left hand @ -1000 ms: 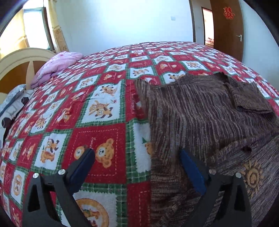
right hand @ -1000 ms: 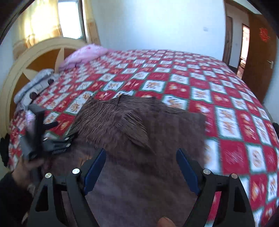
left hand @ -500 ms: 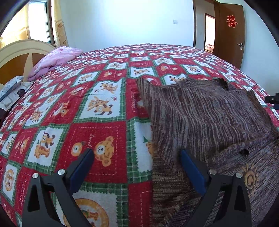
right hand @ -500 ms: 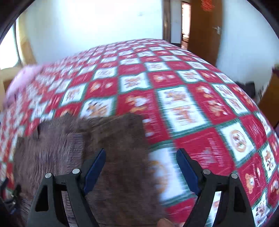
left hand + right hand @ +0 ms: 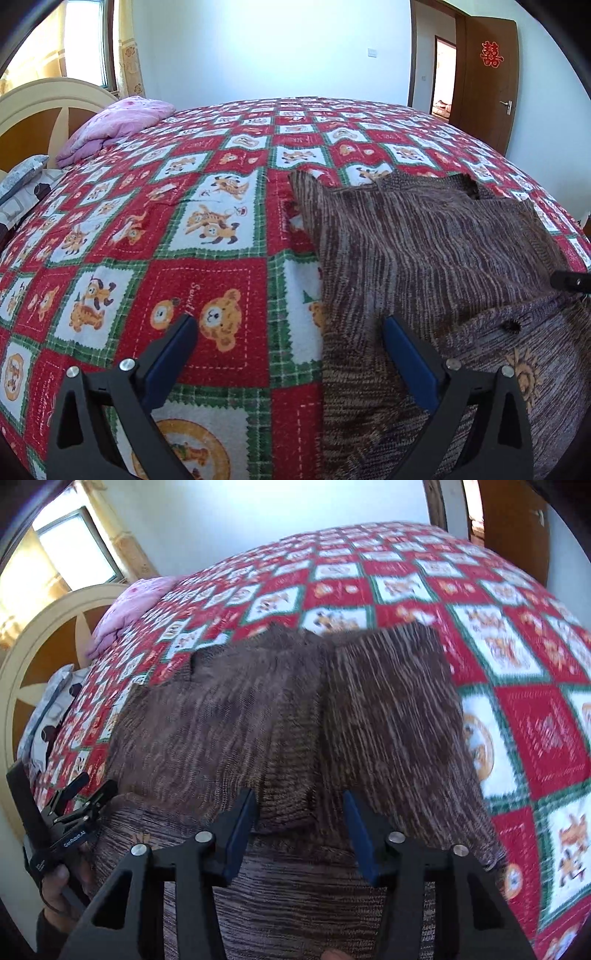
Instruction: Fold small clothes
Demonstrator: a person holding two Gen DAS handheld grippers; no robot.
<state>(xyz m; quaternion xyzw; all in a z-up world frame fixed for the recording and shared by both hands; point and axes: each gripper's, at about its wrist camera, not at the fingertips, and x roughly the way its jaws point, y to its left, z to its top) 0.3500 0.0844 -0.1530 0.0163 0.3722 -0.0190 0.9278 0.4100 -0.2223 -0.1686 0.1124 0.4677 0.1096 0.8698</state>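
The right gripper (image 5: 299, 812) has swung back from the bed's patterned cover to the brown knitted garment (image 5: 280, 716) and come down over it, and its jaws have just been closing, now standing narrow with a raised ridge of the knit between the blue pads (image 5: 242, 829); whether the pads are pressing on the cloth cannot be told. The garment is lying spread flat on the red, green and white bedspread (image 5: 207, 288), near the bed's near edge, its far part folded over so that a straight edge is running across it. The left gripper (image 5: 288, 332) is hanging with jaws wide, nothing between them, its left pad over the bedspread and its right pad over the garment's left edge; in the right wrist view a hand (image 5: 59, 882) is holding it low at the garment's left side. A pink pillow (image 5: 118, 123) is lying at the bed's far left corner by the headboard (image 5: 44, 99)
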